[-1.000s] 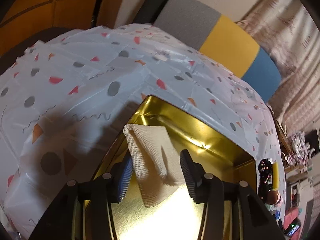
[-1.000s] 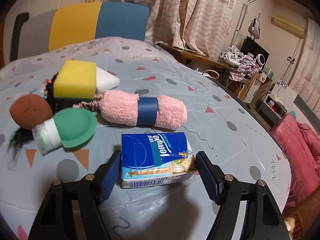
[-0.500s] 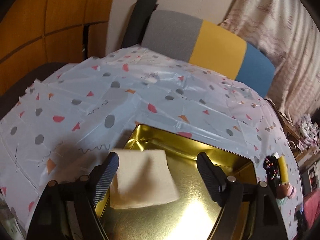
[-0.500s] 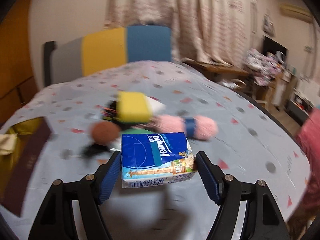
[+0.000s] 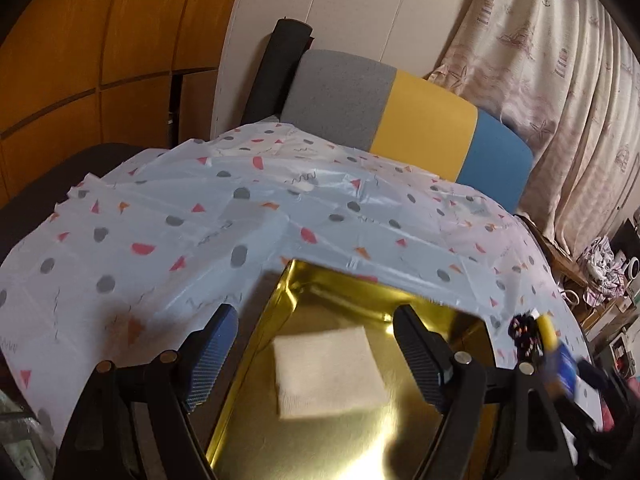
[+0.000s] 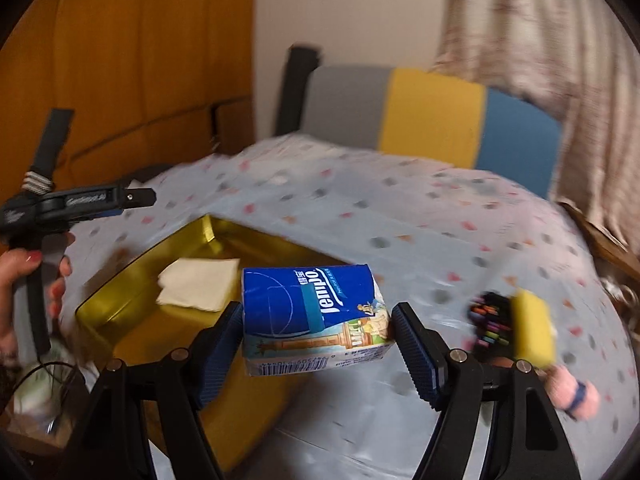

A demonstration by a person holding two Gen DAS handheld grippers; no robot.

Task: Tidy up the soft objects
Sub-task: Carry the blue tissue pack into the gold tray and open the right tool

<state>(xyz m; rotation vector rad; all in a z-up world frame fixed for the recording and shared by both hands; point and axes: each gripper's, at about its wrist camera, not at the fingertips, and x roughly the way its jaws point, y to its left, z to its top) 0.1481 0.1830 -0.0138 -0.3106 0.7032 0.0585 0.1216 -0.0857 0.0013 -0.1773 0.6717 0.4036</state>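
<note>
Tissue pack [image 6: 316,318], blue Tempo wrapper, clamped between the right gripper [image 6: 318,344] pads, held in the air at the near edge of the gold tin [image 6: 120,300]. Folded cream cloth [image 5: 330,370] lies flat inside the tin. Left gripper [image 5: 316,354] spread wide above the cloth, holding nothing. Yellow sponge [image 6: 534,326] sits on the patterned tablecloth [image 6: 400,208], right of the pack.

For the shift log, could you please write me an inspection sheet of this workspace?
Surface: patterned tablecloth, creased.
Job's things: folded cloth lying in gold tin; tissue pack held off the table.
Clutter: yellow sponge, pink roll, blurred.
Grippers: left gripper jaws open above the tin; right gripper clamps the pack.
Cables: thin cable at the left edge.
Surroundings: striped chair, curtain.
</note>
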